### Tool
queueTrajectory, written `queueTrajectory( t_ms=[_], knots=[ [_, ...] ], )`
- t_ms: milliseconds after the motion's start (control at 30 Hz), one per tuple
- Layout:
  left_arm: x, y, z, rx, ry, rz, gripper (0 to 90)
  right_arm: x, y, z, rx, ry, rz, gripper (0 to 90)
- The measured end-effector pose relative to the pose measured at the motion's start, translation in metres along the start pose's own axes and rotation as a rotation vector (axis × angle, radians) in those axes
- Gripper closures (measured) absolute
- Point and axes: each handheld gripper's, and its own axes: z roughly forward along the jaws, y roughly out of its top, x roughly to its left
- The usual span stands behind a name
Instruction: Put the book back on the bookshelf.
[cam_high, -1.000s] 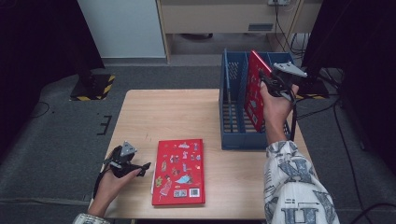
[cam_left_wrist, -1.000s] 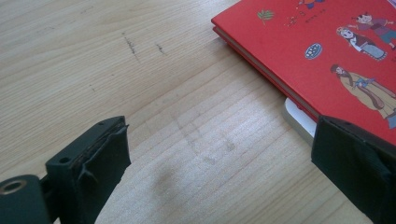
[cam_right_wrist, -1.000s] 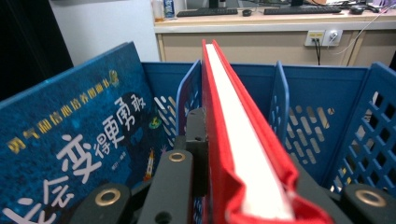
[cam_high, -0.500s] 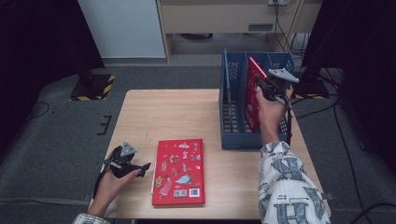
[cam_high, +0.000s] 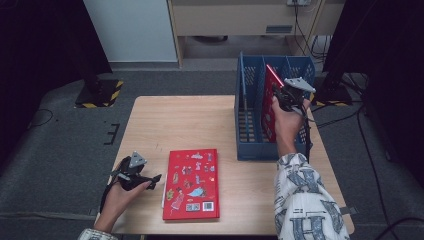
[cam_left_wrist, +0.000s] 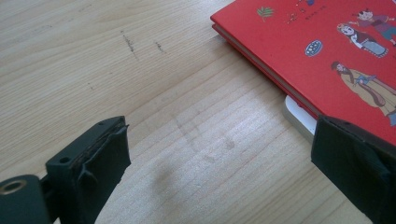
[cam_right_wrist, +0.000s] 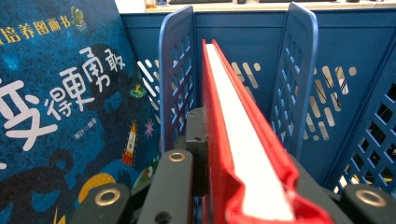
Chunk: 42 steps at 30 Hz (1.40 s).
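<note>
My right gripper (cam_high: 281, 95) is shut on the top edge of an upright red book (cam_high: 268, 102), which stands partly down inside the blue slotted rack (cam_high: 260, 150) at the table's right. In the right gripper view the red book (cam_right_wrist: 233, 112) sits between two blue dividers (cam_right_wrist: 180, 70), clamped in my right gripper (cam_right_wrist: 243, 179). A second red book (cam_high: 192, 182) with cartoon figures lies flat near the table's front edge. My left gripper (cam_high: 150, 181) rests on the wood just left of it, open; in its own view the left gripper (cam_left_wrist: 219, 158) has bare wood between its pads, beside the red book (cam_left_wrist: 327, 56).
A dark blue picture book (cam_right_wrist: 56, 116) stands in the rack compartment left of the held book. A white edge (cam_left_wrist: 299, 119) shows from under the flat red book. The wooden table (cam_high: 190, 125) has bare wood across its middle and left. Cables trail right of the rack.
My right gripper has come down with the red book, which now sits lower between the rack's dividers. The left gripper and the flat red book have stayed put.
</note>
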Motion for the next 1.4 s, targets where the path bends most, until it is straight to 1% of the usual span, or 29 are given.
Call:
queueTrajectory(
  t_ms=[100,167,267,333,400,433,567,700,833,967,1033,1133,1200,1267,1333,1400],
  knots=[
    [0.0,0.0,0.0,-0.002,-0.001,-0.001,3.7,0.001,-0.001,0.0,-0.003,-0.002,0.0,79.8],
    [0.0,0.0,0.0,-0.001,-0.001,0.0,3.7,0.002,-0.001,-0.001,0.0,-0.002,-0.012,79.6],
    [0.0,0.0,0.0,-0.001,0.0,0.001,3.7,0.004,-0.003,-0.005,0.008,-0.003,-0.017,79.5],
    [-0.001,0.0,0.0,0.0,0.001,0.0,3.7,0.004,-0.005,-0.008,0.014,-0.004,-0.008,79.3],
    [-0.001,0.0,0.0,0.001,0.001,0.002,3.7,0.005,-0.007,-0.012,0.024,-0.012,-0.012,79.2],
    [-0.002,0.0,0.0,0.003,0.002,0.008,3.7,0.004,-0.007,-0.013,0.026,-0.008,-0.005,79.1],
    [-0.002,0.0,0.0,-0.002,0.003,0.004,3.7,0.004,-0.008,-0.017,0.046,-0.002,-0.007,78.6],
    [-0.001,0.001,0.0,0.002,0.004,0.006,3.7,0.003,-0.006,-0.021,0.048,0.002,-0.004,77.4],
    [-0.001,0.0,-0.001,0.0,0.004,0.007,3.7,0.004,-0.005,-0.022,0.06,0.004,-0.012,77.2],
    [-0.002,0.001,0.0,0.002,0.005,0.008,3.7,0.004,-0.004,-0.024,0.049,0.021,-0.009,76.1],
    [-0.002,0.001,0.0,0.001,0.005,0.008,3.7,0.006,-0.003,-0.025,0.058,0.031,-0.018,77.2],
    [-0.002,0.001,0.0,0.001,0.005,0.009,3.7,0.008,-0.002,-0.025,0.063,0.021,-0.03,78.7],
    [-0.002,0.001,0.0,0.001,0.005,0.01,3.7,0.009,-0.002,-0.024,0.064,0.004,-0.041,79.3],
    [-0.002,0.001,-0.001,0.001,0.006,0.008,3.8,0.009,0.0,-0.023,0.062,-0.012,-0.046,79.5],
    [-0.002,0.001,-0.001,-0.002,0.005,0.007,3.8,0.009,0.001,-0.02,0.06,-0.018,-0.046,79.5],
    [-0.002,0.001,-0.001,-0.005,0.004,0.005,3.8,0.01,0.004,-0.017,0.054,-0.031,-0.062,79.6]
  ],
)
